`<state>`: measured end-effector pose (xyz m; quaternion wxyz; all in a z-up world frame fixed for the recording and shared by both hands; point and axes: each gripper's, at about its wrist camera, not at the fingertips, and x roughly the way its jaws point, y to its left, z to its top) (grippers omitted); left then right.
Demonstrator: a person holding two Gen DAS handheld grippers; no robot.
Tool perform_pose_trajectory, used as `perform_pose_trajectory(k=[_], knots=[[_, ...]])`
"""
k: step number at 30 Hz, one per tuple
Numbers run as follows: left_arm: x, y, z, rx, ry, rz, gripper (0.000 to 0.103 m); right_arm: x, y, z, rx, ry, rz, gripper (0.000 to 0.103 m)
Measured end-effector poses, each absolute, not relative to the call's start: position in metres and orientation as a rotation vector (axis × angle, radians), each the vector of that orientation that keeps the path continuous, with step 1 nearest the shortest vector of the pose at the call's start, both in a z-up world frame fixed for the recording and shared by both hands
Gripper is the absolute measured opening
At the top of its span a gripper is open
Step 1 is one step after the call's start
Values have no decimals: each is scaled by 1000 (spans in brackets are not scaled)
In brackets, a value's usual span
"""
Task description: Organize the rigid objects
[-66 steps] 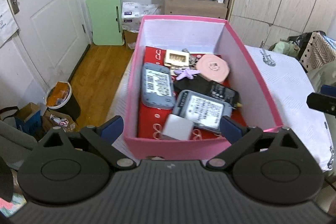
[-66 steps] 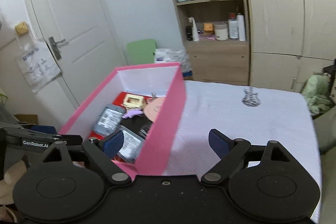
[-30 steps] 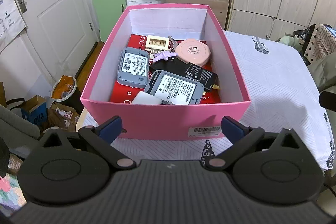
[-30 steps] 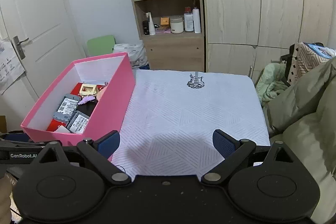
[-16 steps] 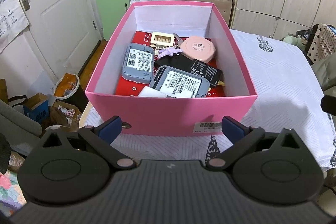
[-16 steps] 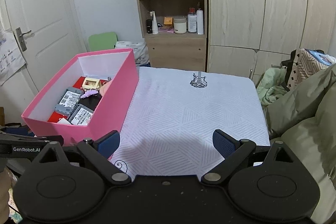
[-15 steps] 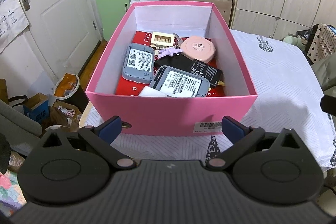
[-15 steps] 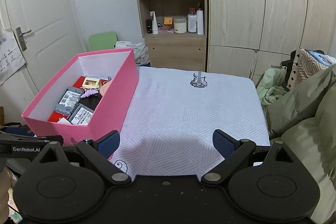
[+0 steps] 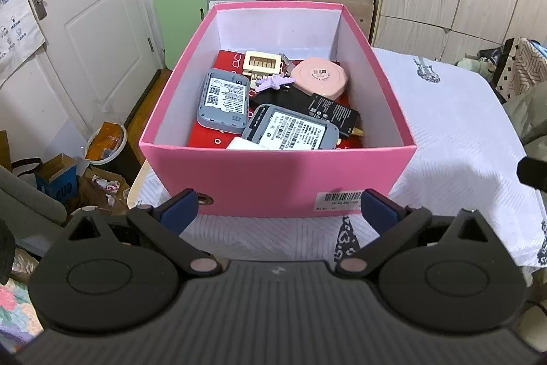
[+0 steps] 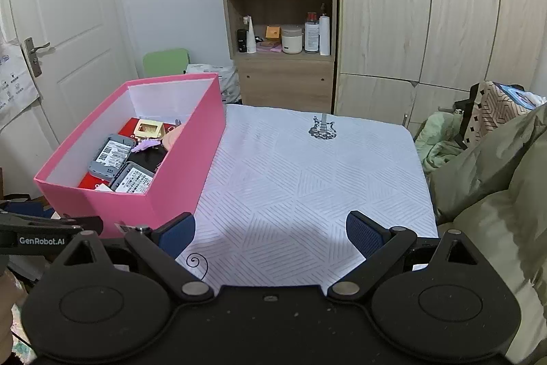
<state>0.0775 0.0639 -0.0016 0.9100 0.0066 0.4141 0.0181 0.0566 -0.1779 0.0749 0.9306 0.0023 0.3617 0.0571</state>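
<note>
Left tool [image 9: 278, 206] spread, empty, pink box [image 9: 277, 175] just ahead, contents in reach. Right tool [image 10: 270, 233] spread, empty, over bare worktop [image 10: 307, 180], likely sorting space.

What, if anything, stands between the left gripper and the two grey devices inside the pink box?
The pink box's near wall does. The left gripper sits low in front of it, open and empty, while the grey devices lie on the far side. Above the rim nothing visible blocks the way.

A home bedroom: wooden wardrobes [image 10: 444, 16] upper right, a toiletry-filled shelf [image 10: 280, 23] centre top, a white door [image 9: 68, 23] left.
</note>
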Motion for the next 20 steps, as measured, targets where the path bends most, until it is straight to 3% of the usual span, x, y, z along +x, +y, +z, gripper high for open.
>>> perform_pose_trajectory(k=[20], knots=[[74, 64, -3, 33, 837, 55, 103, 55, -180, 72, 8, 743, 107, 97]])
